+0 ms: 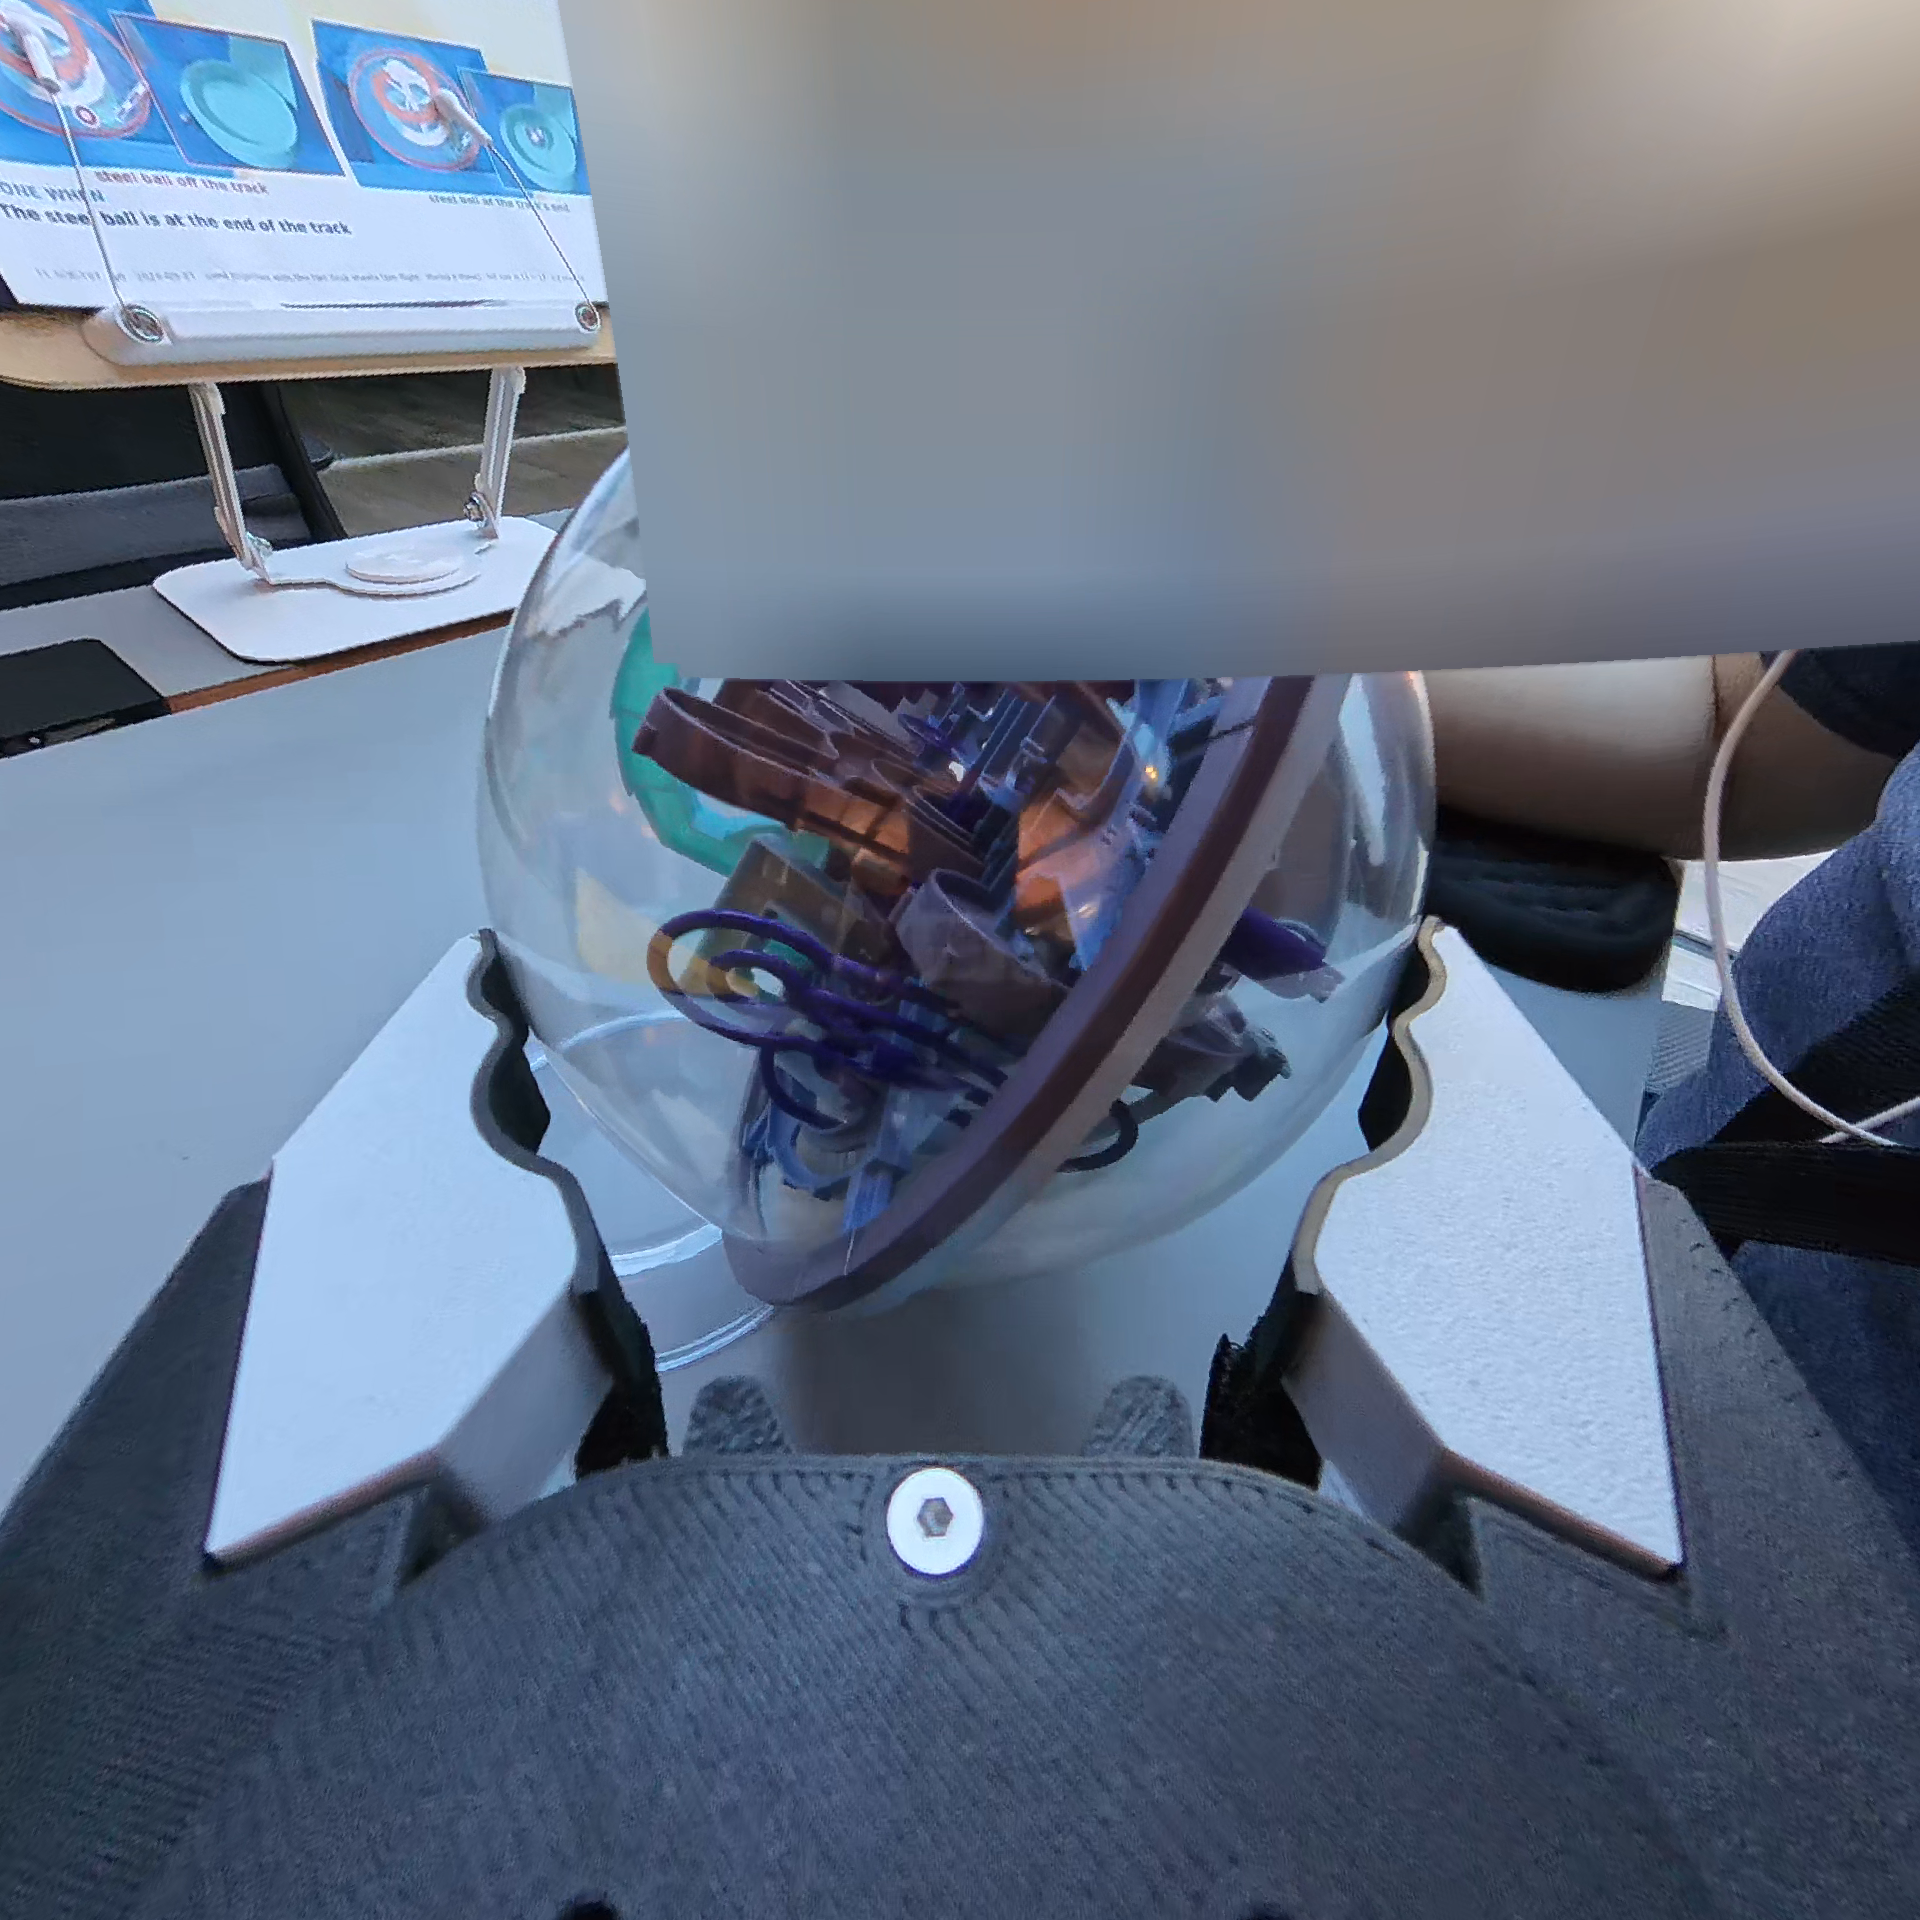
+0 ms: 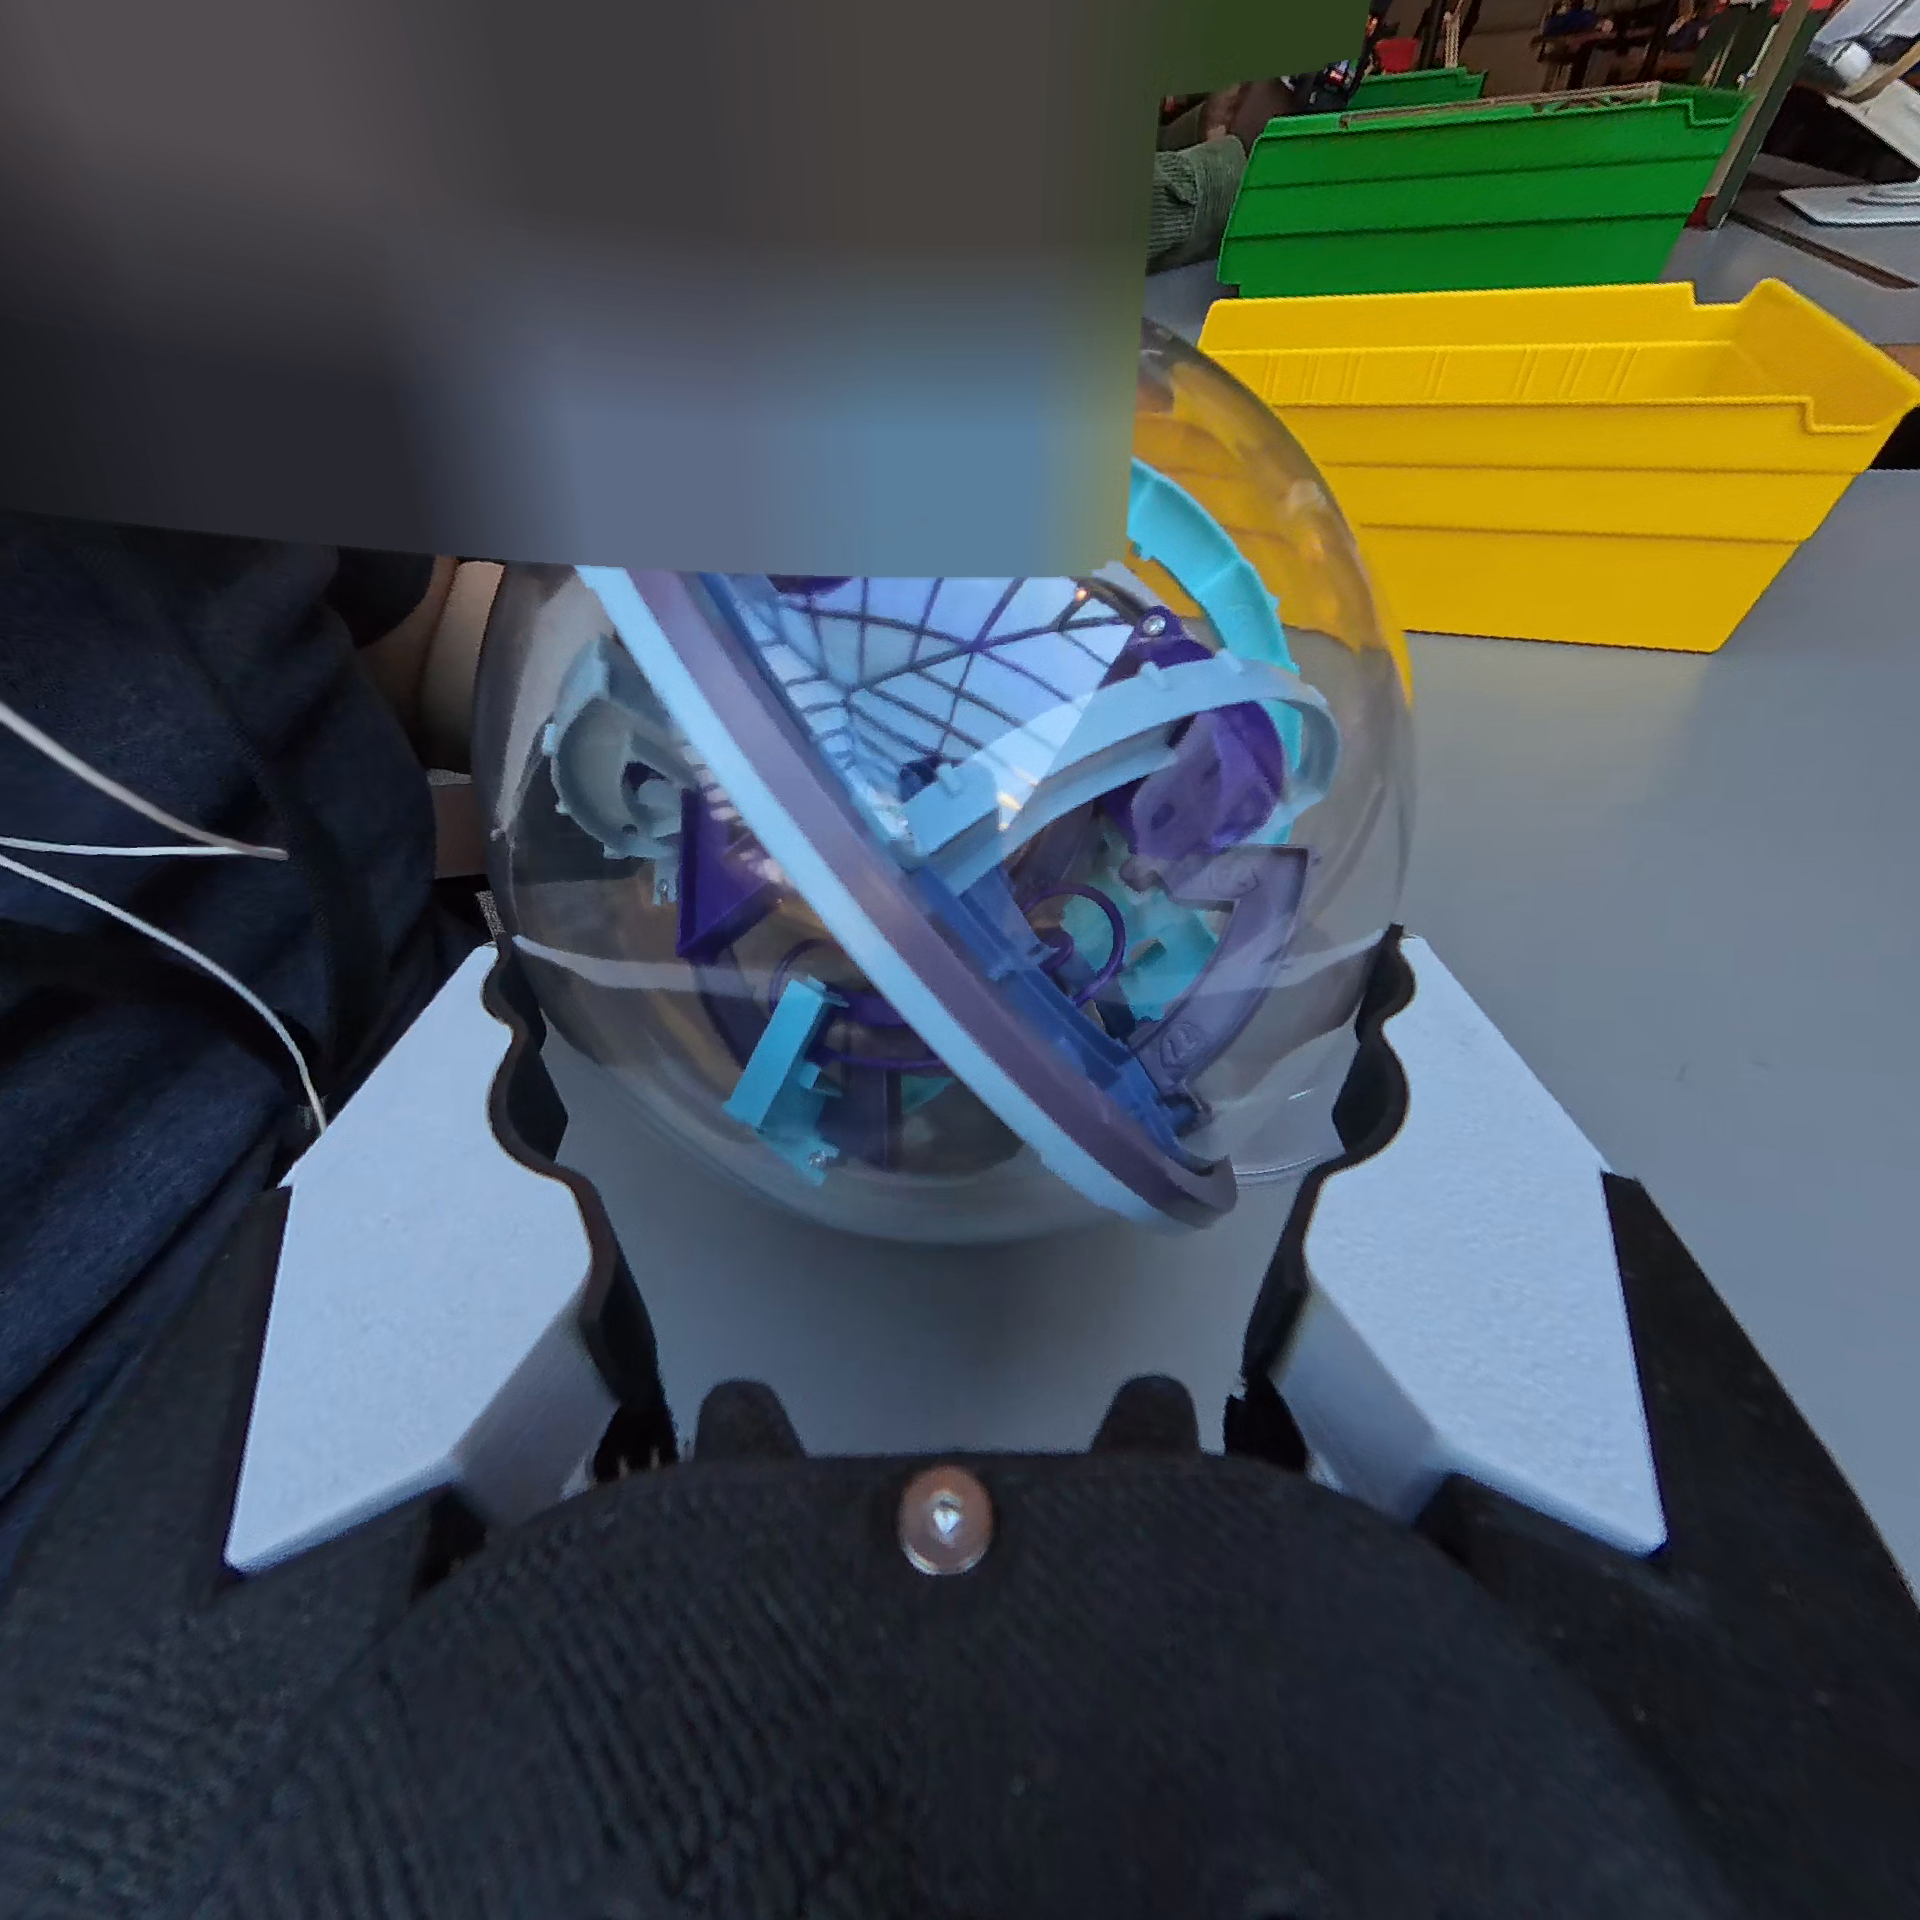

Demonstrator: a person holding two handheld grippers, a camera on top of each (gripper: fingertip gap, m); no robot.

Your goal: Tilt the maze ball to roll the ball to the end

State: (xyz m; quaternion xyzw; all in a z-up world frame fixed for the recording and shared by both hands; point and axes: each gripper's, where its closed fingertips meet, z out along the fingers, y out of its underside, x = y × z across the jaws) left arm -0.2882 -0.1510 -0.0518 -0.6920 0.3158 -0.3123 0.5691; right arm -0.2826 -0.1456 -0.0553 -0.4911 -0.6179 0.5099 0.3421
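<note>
Both my grippers, left and right, clamp their fingers on the clear maze ball, tilted above the grey worktop; the small ball inside is unseen, so progress is unclear.

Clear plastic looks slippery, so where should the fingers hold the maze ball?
Hold the maze ball at its widest girth, one gripper from each opposite side, fingers cupping the round shell beside the slanted seam ring.
</note>
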